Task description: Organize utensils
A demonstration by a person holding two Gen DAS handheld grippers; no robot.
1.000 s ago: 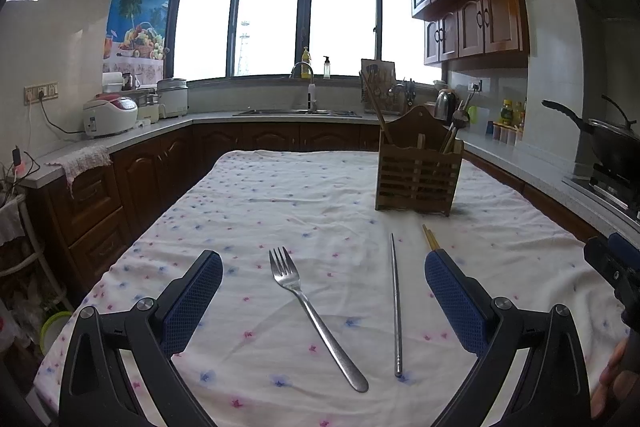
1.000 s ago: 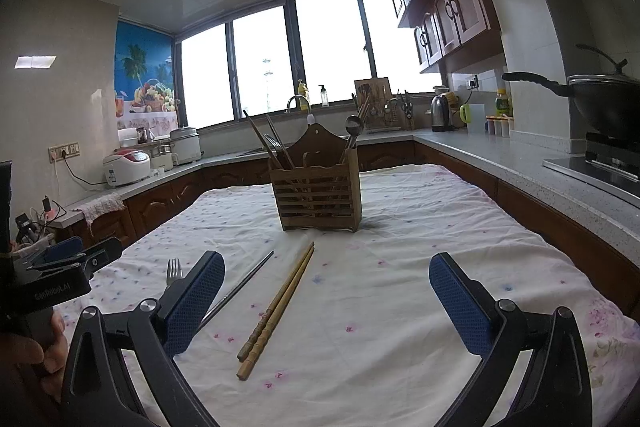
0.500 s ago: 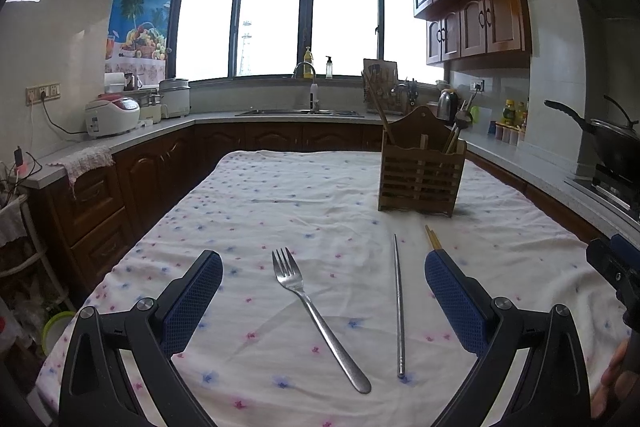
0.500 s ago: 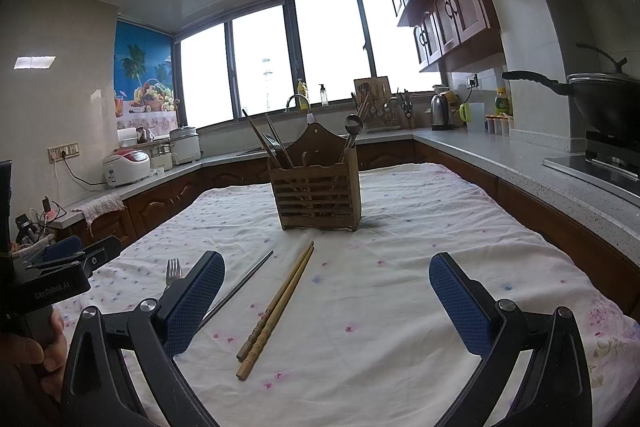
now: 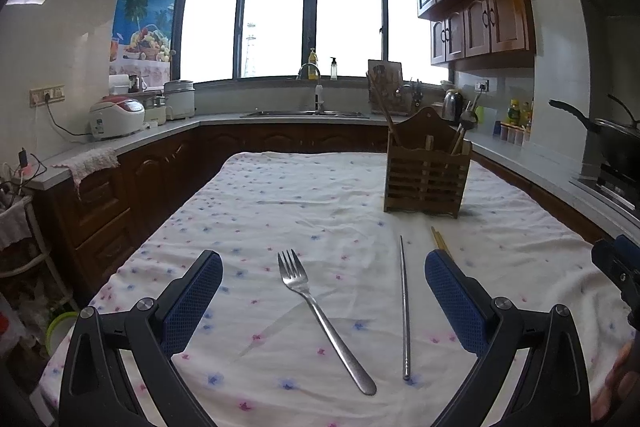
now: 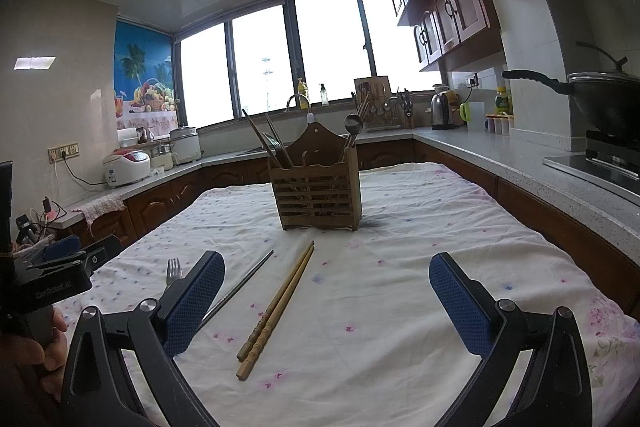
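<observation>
- On the flowered tablecloth (image 5: 320, 195), between my left gripper (image 5: 324, 291)'s wide-open, empty fingers, the fork (image 5: 320, 315) lay tines away from me, handle slanting toward my right.
- Just right of it the metal chopstick (image 5: 405, 307) ran almost straight ahead, nearer my left hand.
- My right gripper (image 6: 326, 295), equally open and empty, framed the wooden chopsticks (image 6: 276, 311), pointing at the utensil holder (image 6: 316, 195) beyond, upright and well apart.
</observation>
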